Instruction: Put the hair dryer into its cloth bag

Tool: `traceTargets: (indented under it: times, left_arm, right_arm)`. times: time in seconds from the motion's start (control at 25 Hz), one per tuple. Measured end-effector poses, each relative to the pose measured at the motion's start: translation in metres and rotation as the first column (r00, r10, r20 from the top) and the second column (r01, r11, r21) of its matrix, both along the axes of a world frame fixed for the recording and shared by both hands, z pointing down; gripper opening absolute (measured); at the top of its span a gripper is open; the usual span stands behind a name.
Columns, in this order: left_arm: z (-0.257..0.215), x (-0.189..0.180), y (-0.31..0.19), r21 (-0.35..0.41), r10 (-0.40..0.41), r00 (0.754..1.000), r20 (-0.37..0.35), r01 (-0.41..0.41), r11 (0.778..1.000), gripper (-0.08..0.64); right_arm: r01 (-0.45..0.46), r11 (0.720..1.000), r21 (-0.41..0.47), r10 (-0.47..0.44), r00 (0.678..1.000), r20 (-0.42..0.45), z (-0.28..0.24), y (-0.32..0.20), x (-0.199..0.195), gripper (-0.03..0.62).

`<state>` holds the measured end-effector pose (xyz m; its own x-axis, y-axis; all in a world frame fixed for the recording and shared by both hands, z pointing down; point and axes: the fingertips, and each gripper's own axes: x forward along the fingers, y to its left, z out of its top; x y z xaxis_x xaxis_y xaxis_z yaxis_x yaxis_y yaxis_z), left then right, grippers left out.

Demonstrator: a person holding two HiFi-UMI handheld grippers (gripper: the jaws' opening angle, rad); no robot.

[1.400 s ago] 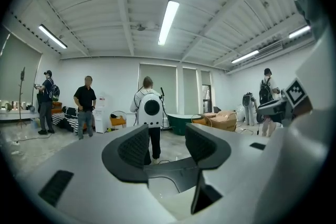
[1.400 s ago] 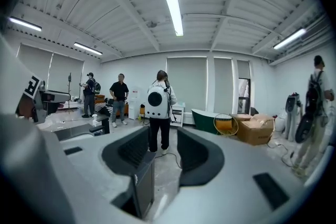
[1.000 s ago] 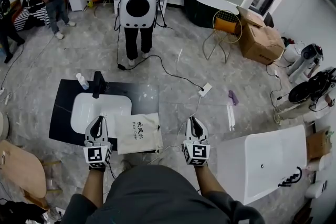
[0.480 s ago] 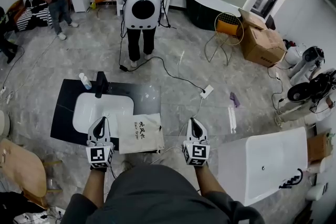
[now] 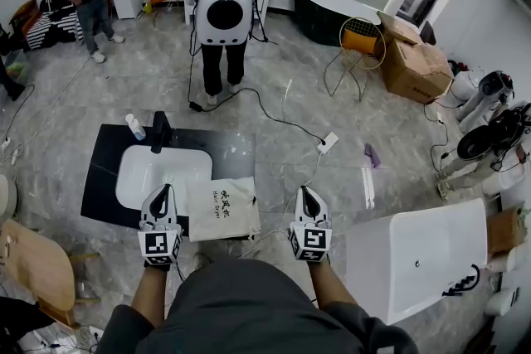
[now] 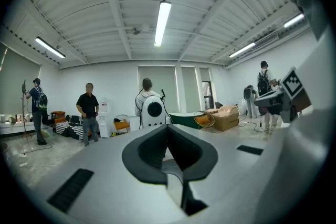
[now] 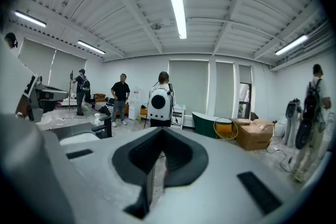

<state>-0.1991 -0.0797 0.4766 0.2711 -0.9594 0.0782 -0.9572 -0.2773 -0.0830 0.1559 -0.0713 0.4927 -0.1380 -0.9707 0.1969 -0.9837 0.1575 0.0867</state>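
Your left tongs (image 5: pixel 163 191) and right tongs (image 5: pixel 305 191) are both closed tight, gripping nothing. The cloth bag (image 5: pixel 222 209) lies flat on a black worktop (image 5: pixel 99 178), between them and nearer the left pair. Left of the bag is a white basin (image 5: pixel 145 174) with a black tap (image 5: pixel 158 131). Well beyond the bag, a person (image 5: pixel 214 70) with a white backpack (image 5: pixel 224 12) stands on grey marble floor (image 5: pixel 274 95). Since a second ago, neither tongs has moved.
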Motion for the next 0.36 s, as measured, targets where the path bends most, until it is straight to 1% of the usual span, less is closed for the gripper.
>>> traceTargets:
  times: [0.16,0.36]
  left_arm:
    - [-0.0014,0.0011,0.0021,-0.001,0.002,1.0,0.0,-0.002,1.0,0.001]
    - [0.0013,-0.0004,0.0034,-0.012,-0.001,1.0,0.006,0.001,1.0,0.0]
  right_arm:
    - [0.004,1.0,0.003,-0.004,1.0,-0.01,-0.0016,0.0018,0.0013,0.0]
    - [0.004,1.0,0.001,-0.004,1.0,-0.002,-0.0007,0.003,-0.0004,0.0]
